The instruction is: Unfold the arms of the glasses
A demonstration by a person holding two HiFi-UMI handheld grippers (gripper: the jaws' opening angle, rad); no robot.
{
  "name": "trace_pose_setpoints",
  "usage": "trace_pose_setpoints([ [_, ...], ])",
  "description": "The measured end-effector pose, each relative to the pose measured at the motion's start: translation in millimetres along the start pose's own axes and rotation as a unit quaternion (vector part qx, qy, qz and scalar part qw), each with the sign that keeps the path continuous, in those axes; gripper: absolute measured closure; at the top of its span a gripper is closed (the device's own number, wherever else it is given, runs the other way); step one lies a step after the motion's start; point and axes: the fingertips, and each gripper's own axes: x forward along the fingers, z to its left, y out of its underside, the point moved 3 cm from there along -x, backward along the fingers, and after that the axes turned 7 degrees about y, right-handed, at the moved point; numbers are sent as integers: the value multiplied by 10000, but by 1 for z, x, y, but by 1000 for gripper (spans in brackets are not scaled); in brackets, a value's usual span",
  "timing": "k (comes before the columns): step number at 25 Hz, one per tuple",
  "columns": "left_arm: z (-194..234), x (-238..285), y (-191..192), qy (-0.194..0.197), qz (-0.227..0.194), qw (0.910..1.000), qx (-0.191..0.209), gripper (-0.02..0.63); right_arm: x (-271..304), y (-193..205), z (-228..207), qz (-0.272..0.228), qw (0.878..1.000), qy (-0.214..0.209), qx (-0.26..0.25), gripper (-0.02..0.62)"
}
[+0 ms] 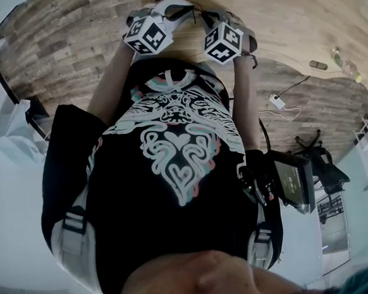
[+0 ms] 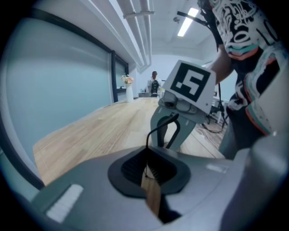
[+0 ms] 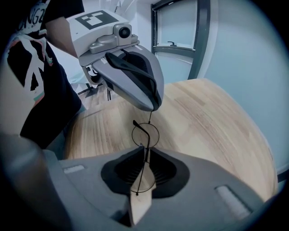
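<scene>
Thin black round-rimmed glasses [image 3: 145, 135] hang between my two grippers above a wooden table [image 3: 212, 126]. My right gripper [image 3: 143, 154] is shut on the frame: one lens stands clear above its jaws and the other sits between them. My left gripper [image 3: 151, 107] comes down from above and is shut on the tip of one arm. In the left gripper view that black arm [image 2: 159, 128] rises from the shut left gripper [image 2: 146, 155] toward the right gripper [image 2: 169, 135]. The head view shows only the two marker cubes, left [image 1: 148, 35] and right [image 1: 223, 43], held close together; the glasses are hidden there.
The long wooden table [image 2: 104, 131] runs along a glass wall, with a vase of flowers [image 2: 129, 88] and a person [image 2: 154, 81] at its far end. On the floor below lie a white cable with an adapter [image 1: 277, 101] and a black chair [image 1: 317, 148].
</scene>
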Motion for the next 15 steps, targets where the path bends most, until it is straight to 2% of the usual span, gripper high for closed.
trace_pose_setpoints([
  [8,-2,1,-2,46,46,9999,116,614,5,1,0,335,9991,-175,186,564],
  [15,-1,1,-2,40,38,10000,57,614,5,2,-4,292,9988,-119,365,591],
])
